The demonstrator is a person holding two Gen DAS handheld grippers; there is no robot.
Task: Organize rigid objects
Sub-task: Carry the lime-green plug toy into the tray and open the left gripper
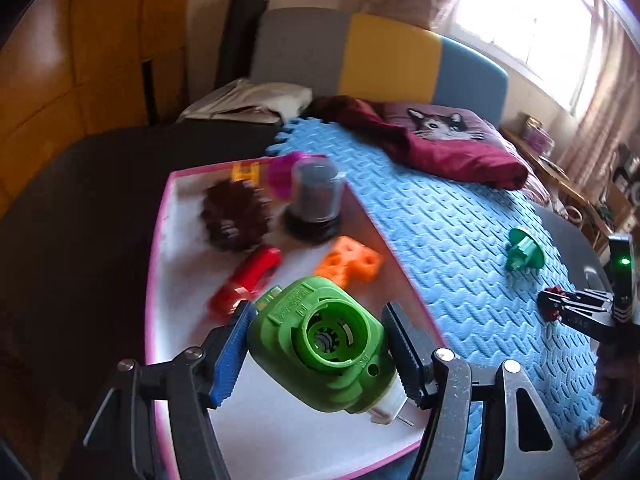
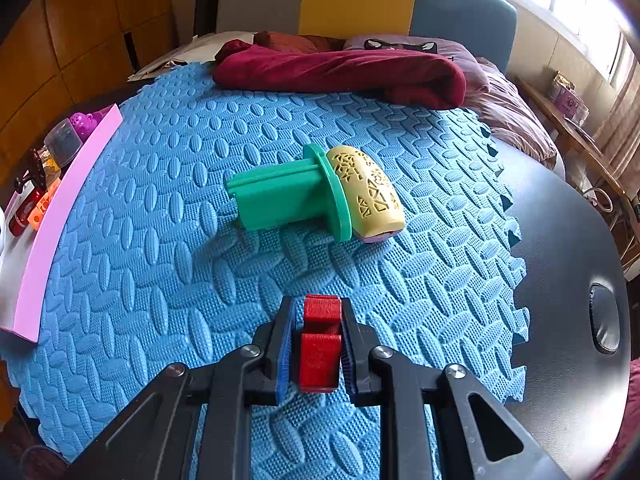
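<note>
Left wrist view showed my left tongs [image 1: 316,356] clamped on the green housing [image 1: 320,344], held above the pink-rimmed tray [image 1: 158,264] where a red piece [image 1: 246,280] and orange block [image 1: 348,264] lay. My right tongs [image 2: 318,344] were closed tight around a red block [image 2: 319,344] over the blue foam mat [image 2: 160,240], with the green-and-yellow stamp [image 2: 312,196] lying on the mat ahead.

A dark surface [image 2: 560,240] carries a blue foam mat [image 2: 180,240]. On the mat lie a green flanged piece [image 2: 280,196] with a yellow patterned part [image 2: 368,192] touching it, a folded maroon cloth [image 2: 340,70] at the far edge, and a pink-rimmed tray [image 1: 158,240] along its left side.
</note>
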